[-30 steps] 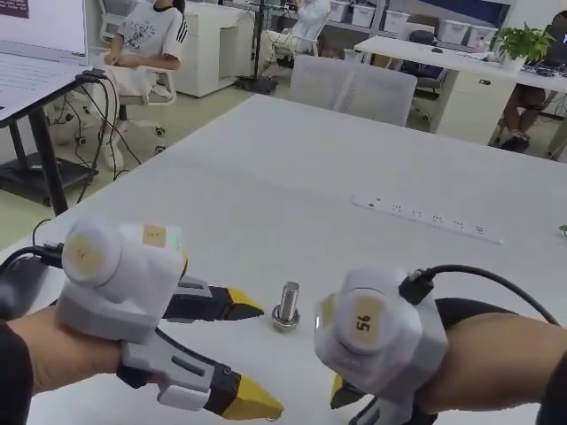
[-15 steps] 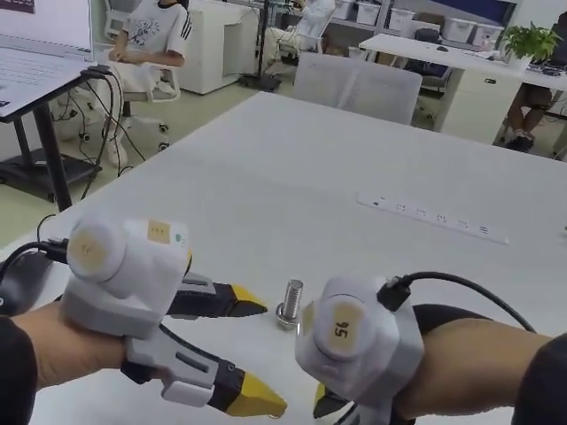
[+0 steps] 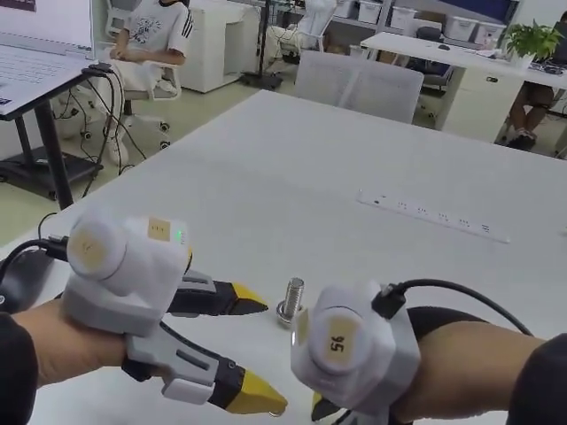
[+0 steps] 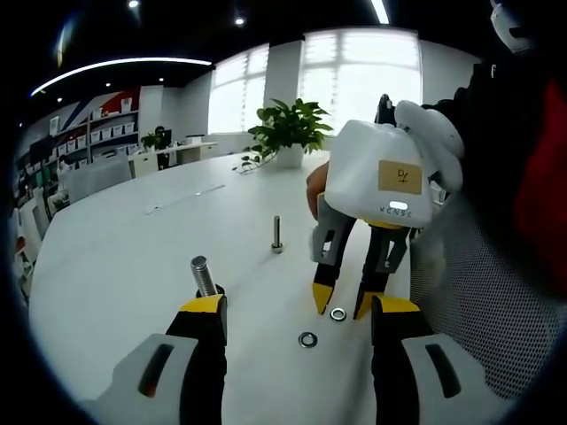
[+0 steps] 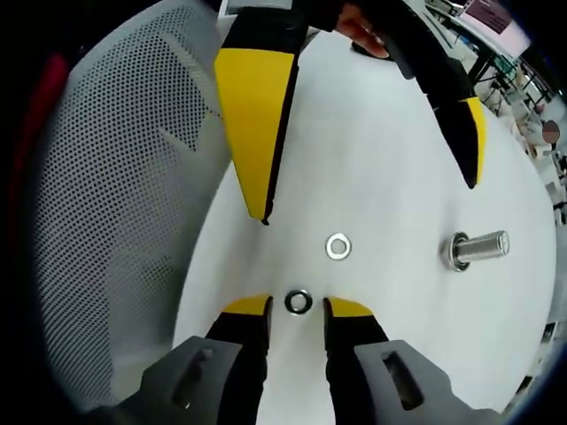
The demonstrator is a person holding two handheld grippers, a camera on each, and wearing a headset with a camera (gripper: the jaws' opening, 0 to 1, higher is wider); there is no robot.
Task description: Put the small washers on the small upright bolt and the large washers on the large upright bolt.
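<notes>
Right gripper [image 5: 297,310]: jaws narrow, astride one washer [image 5: 299,302], lower centre, not gripping. Left gripper [image 4: 299,308]: jaws wide, empty. Second washer [image 5: 337,246] mid-frame; large bolt [image 5: 474,248] centre right. Advice: close squarely on rim, lift level for threading.

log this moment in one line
right hand-held gripper: open, astride washer | left hand-held gripper: open, near big bolt | second washer loose

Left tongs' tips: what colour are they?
Yellow. The left tongs show it best in the right gripper view.
</notes>
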